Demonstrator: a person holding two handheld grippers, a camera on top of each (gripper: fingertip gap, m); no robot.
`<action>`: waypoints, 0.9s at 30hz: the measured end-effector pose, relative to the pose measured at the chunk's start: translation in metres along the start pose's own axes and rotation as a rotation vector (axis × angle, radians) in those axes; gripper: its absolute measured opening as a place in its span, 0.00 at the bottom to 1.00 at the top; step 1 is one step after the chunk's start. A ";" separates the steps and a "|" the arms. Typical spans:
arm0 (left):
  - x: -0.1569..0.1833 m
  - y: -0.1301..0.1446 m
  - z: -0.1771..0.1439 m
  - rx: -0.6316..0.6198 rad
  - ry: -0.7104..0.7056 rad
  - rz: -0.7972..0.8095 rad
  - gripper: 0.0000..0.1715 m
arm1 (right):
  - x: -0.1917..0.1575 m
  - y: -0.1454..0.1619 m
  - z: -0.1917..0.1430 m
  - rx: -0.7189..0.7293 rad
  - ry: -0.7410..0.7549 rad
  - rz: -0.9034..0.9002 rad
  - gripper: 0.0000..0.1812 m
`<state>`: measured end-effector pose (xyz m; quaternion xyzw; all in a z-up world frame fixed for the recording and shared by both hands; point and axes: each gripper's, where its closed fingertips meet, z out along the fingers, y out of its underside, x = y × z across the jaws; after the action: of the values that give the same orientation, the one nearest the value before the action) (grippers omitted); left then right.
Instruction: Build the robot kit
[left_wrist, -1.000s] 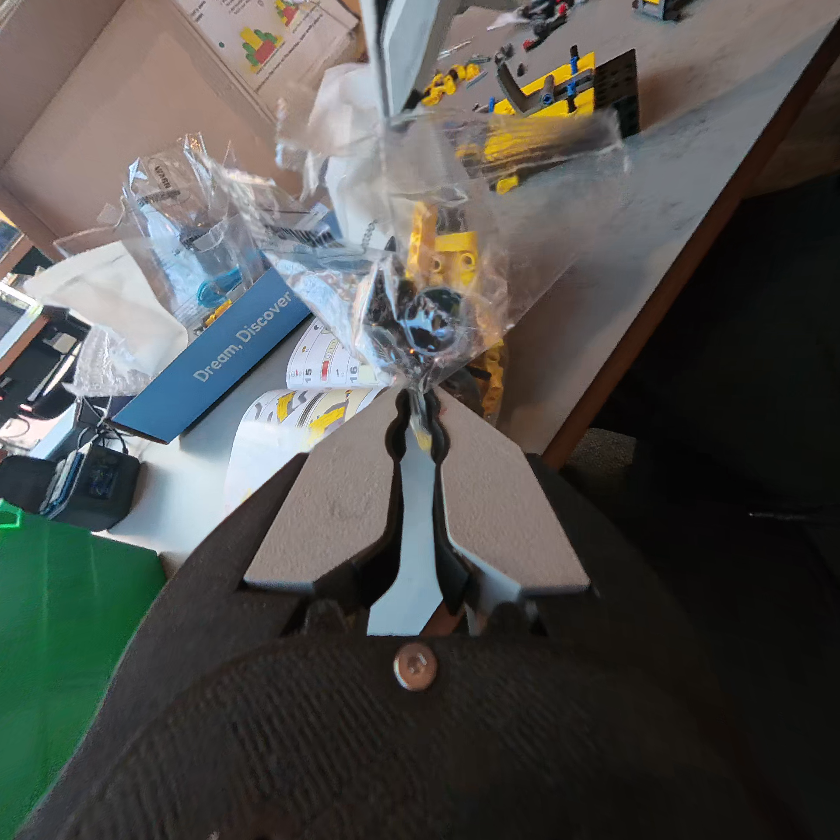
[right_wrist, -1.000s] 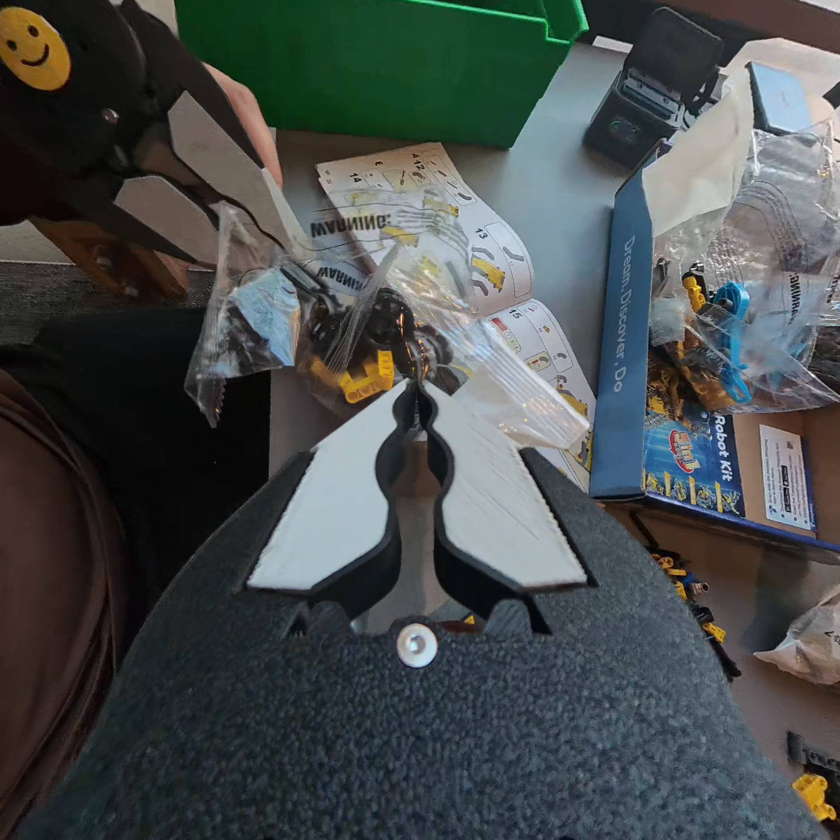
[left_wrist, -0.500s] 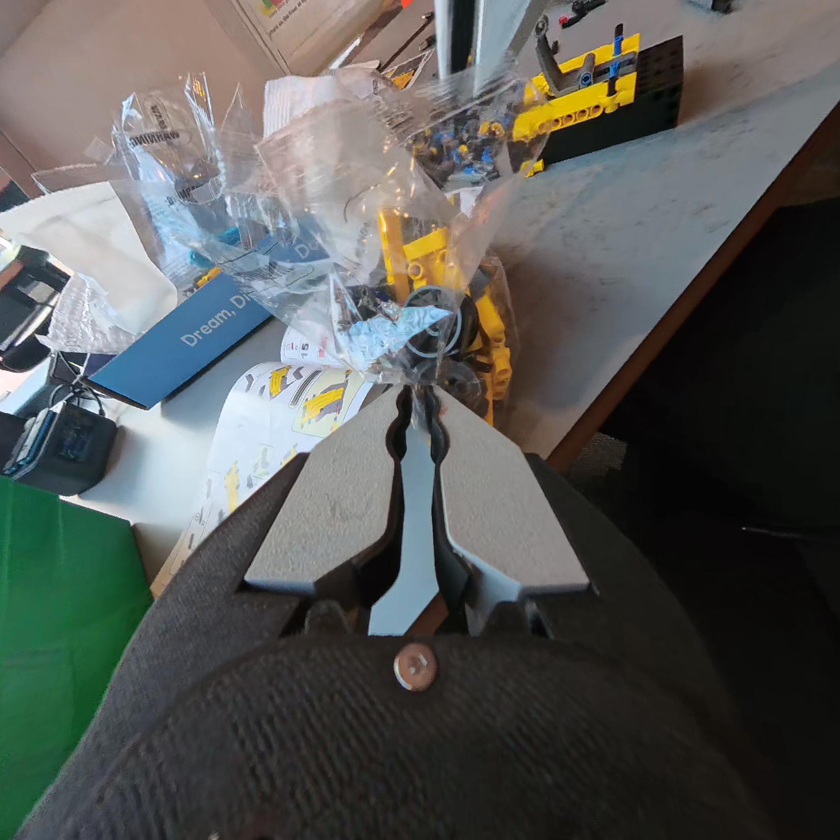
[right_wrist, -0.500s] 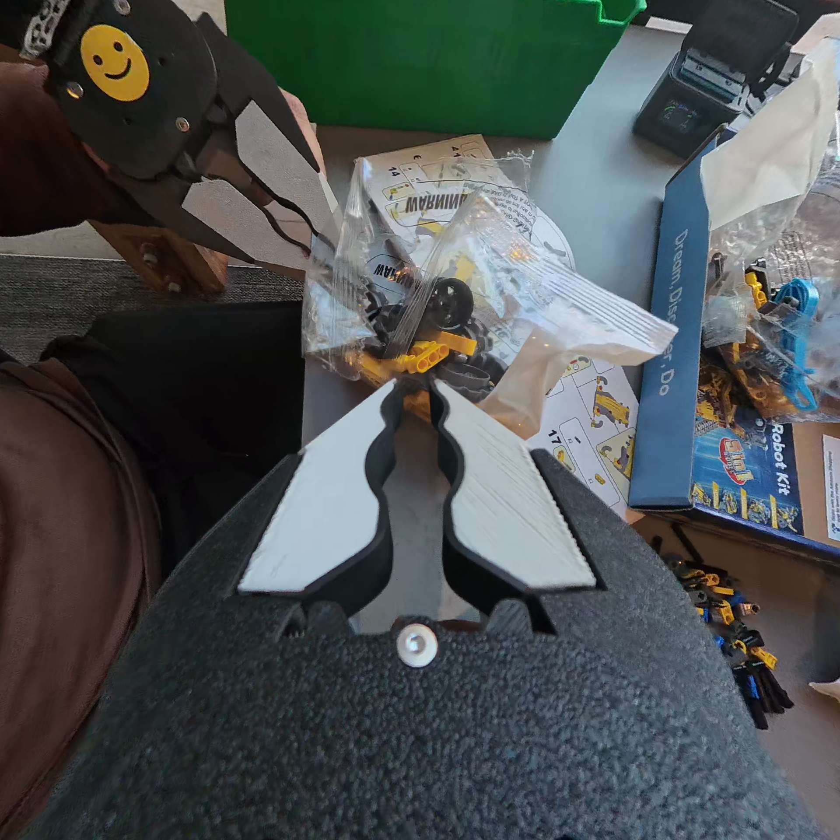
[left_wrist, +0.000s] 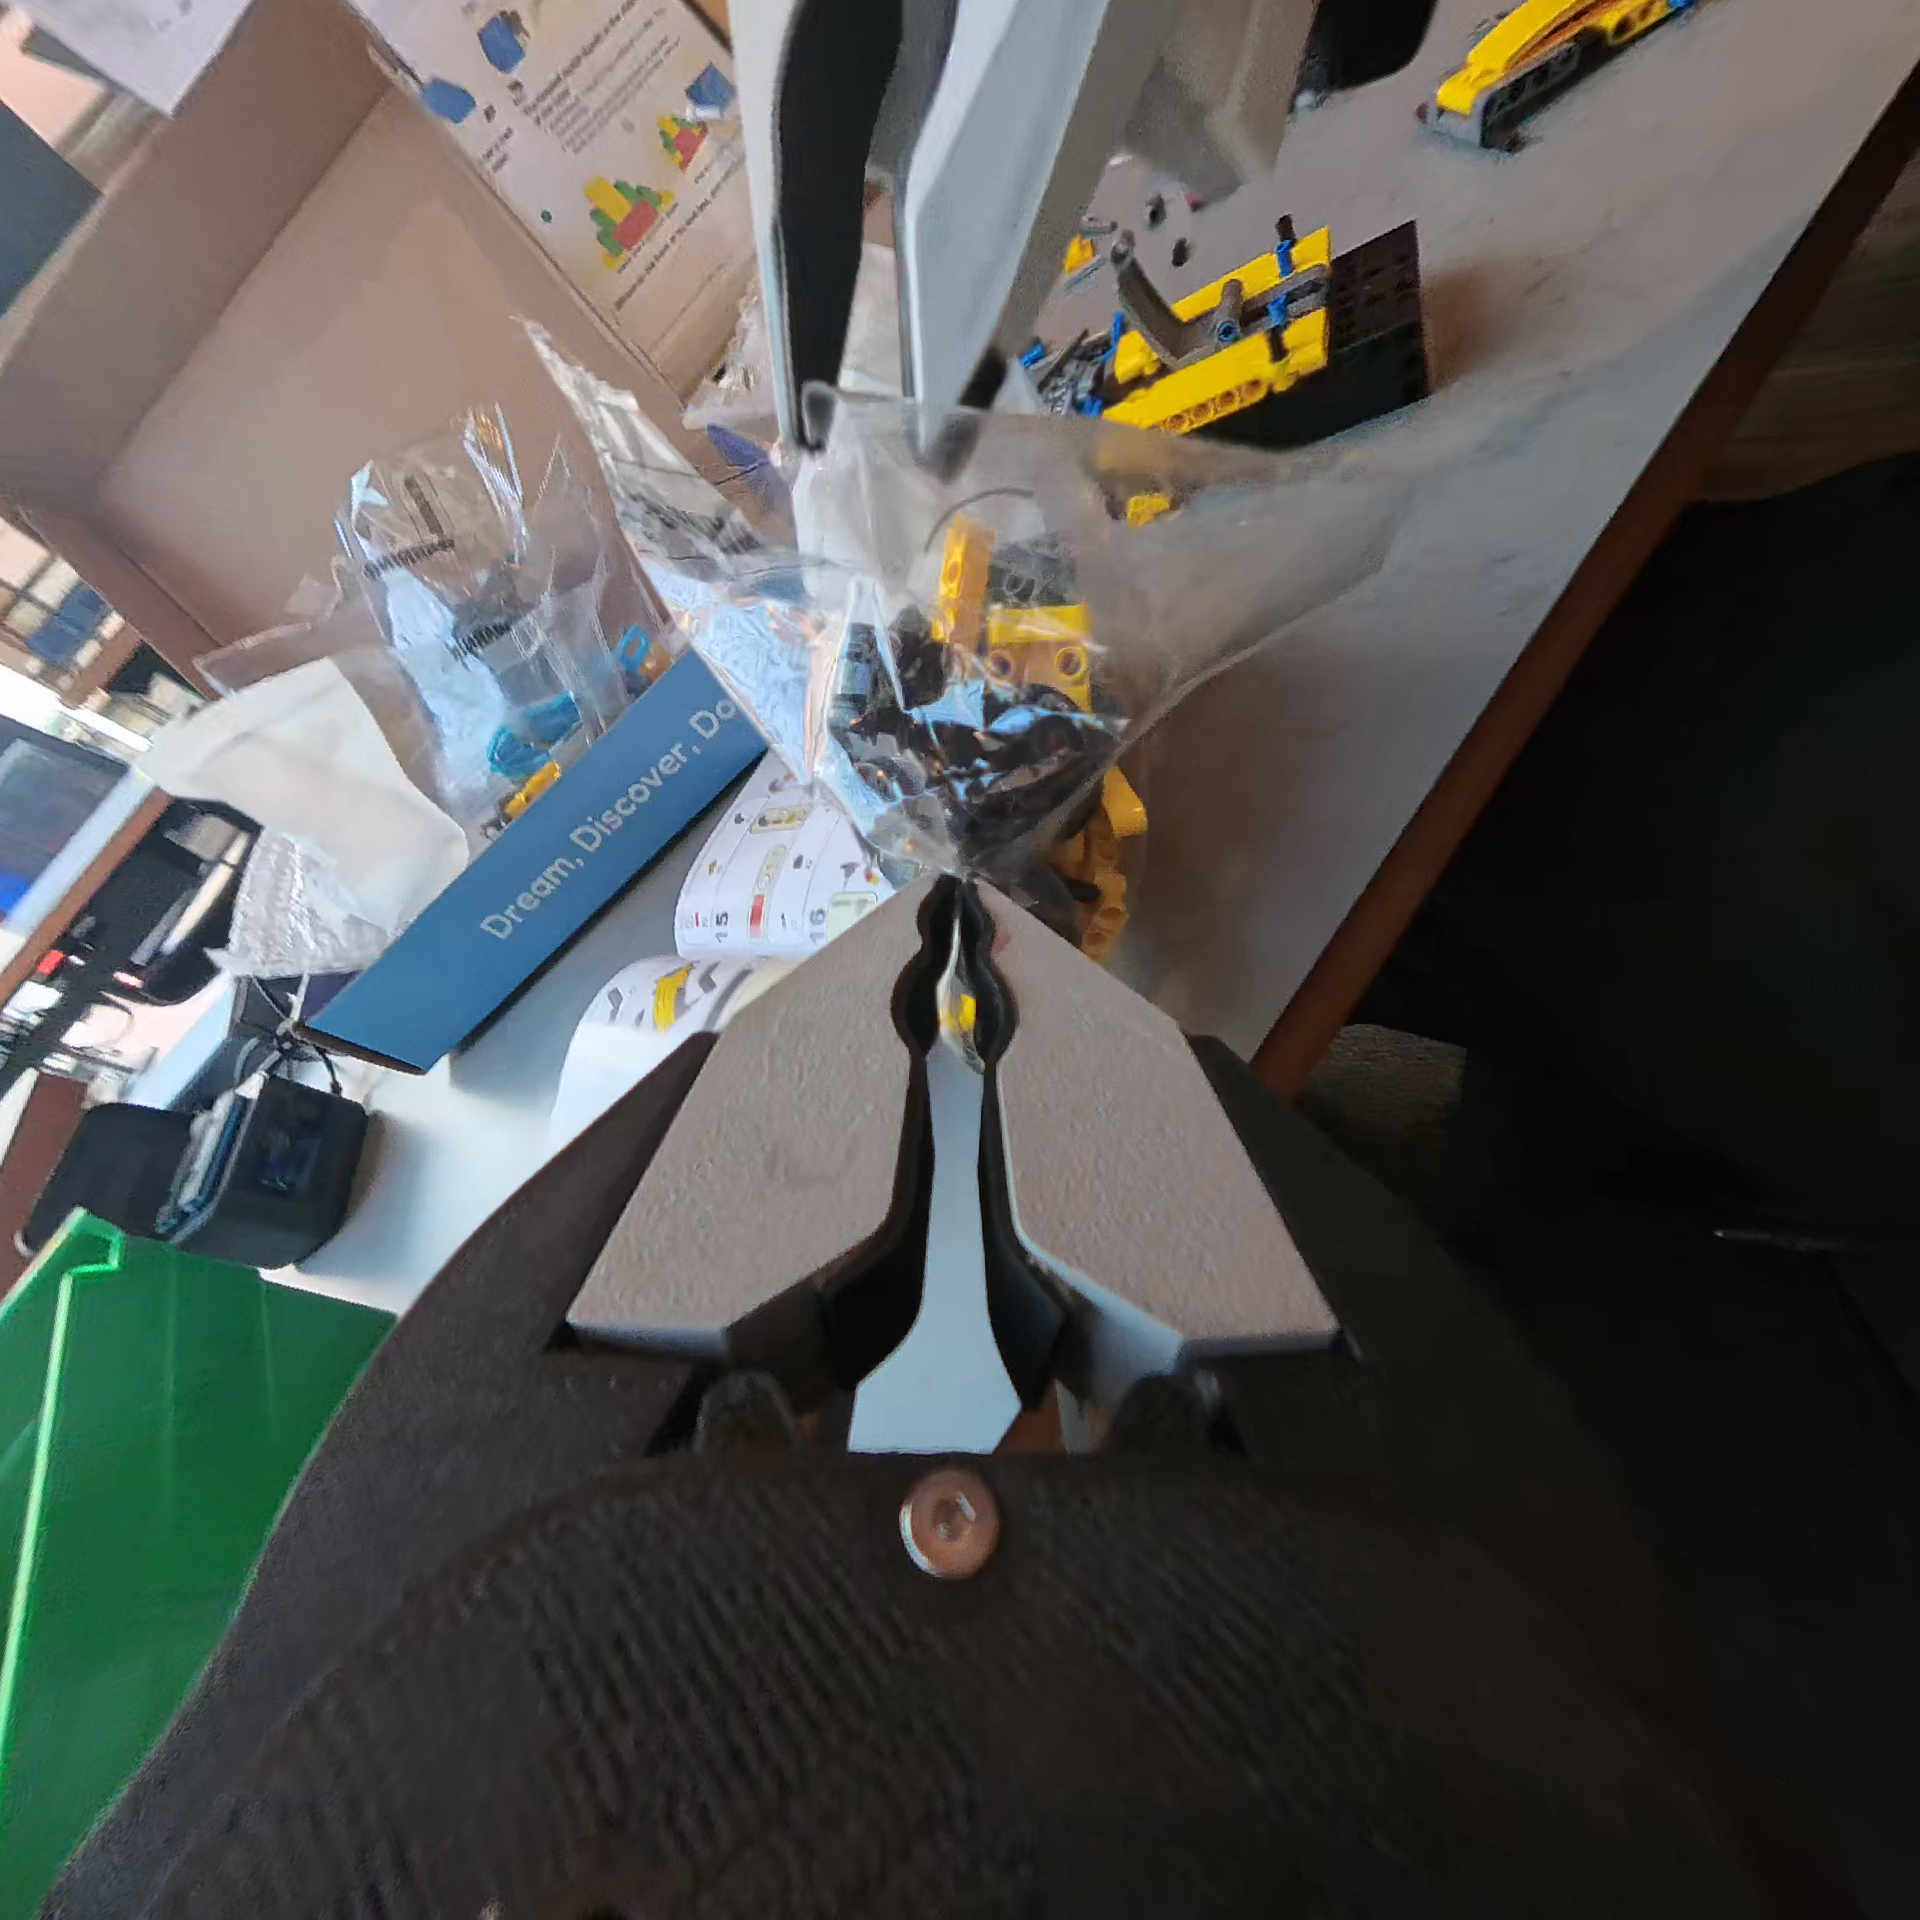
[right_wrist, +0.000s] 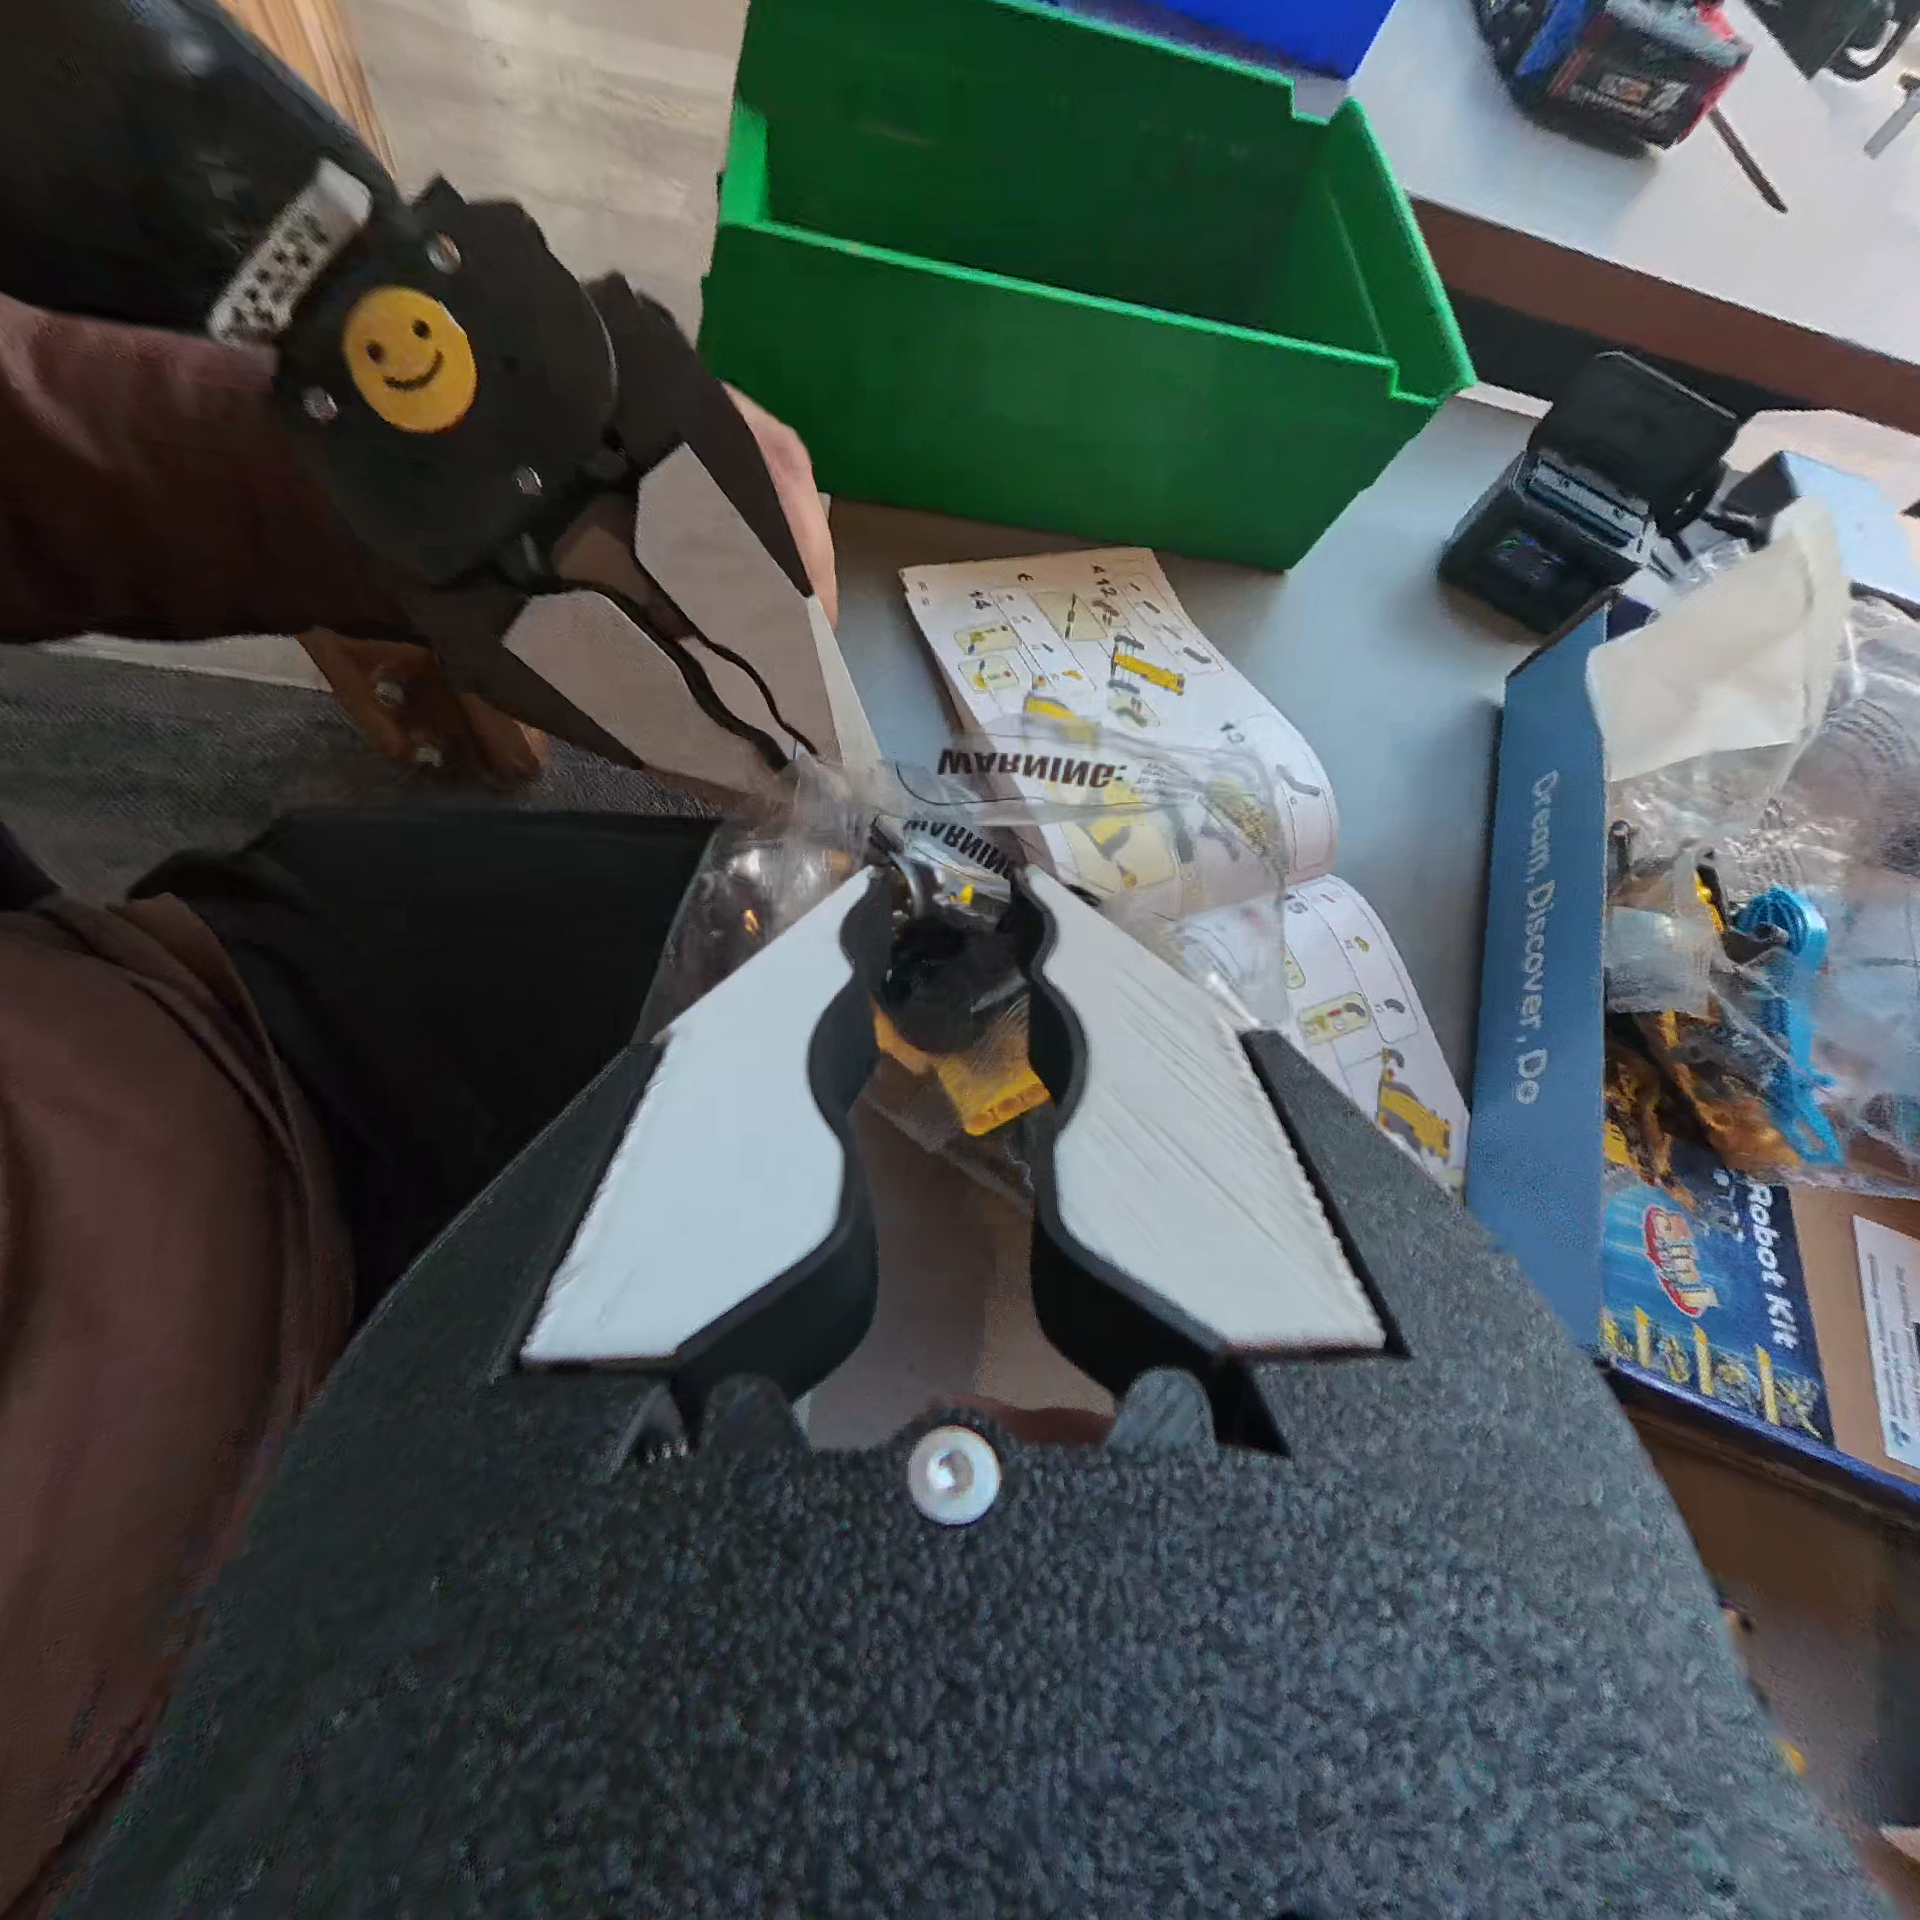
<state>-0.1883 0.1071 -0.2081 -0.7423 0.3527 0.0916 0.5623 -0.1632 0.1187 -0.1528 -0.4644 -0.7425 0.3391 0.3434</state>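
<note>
A clear plastic bag (left_wrist: 966, 686) holds black and yellow building parts. My left gripper (left_wrist: 956, 904) is shut on one corner of it and holds it above the table edge. My right gripper (right_wrist: 945, 894) is open, with its fingers on either side of the bag's bulk (right_wrist: 935, 987). In the left wrist view the right gripper (left_wrist: 873, 426) comes down from the top onto the bag's upper edge. In the right wrist view the left gripper (right_wrist: 821, 769), with a yellow smiley sticker, pinches the bag's far corner.
A green bin (right_wrist: 1039, 416) stands behind. A blue kit box (right_wrist: 1538, 987) with more bags of parts (right_wrist: 1766, 987) is on the right. An instruction booklet (right_wrist: 1091, 665) lies under the bag. A half-built yellow and black model (left_wrist: 1247, 343) and a cardboard box (left_wrist: 260, 364) stand farther off. Tip to tip, the grippers are about 7 cm apart.
My right gripper has opened wide and moved forward around the bag. My left gripper has stayed shut on the bag's corner and shifted a little.
</note>
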 end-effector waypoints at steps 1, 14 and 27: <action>0.001 -0.002 -0.001 0.004 -0.006 0.029 0.00 | 0.000 0.007 0.004 -0.043 0.013 -0.025 0.11; 0.007 -0.001 0.002 0.019 -0.026 0.105 0.00 | -0.016 0.011 0.007 -0.127 0.013 -0.089 0.06; 0.020 -0.002 0.021 -0.003 -0.016 0.004 0.00 | 0.011 0.068 0.019 -0.415 0.176 -0.133 0.16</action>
<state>-0.1665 0.1181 -0.2245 -0.7415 0.3495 0.0994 0.5640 -0.1514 0.1490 -0.2170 -0.5031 -0.7924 0.1140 0.3255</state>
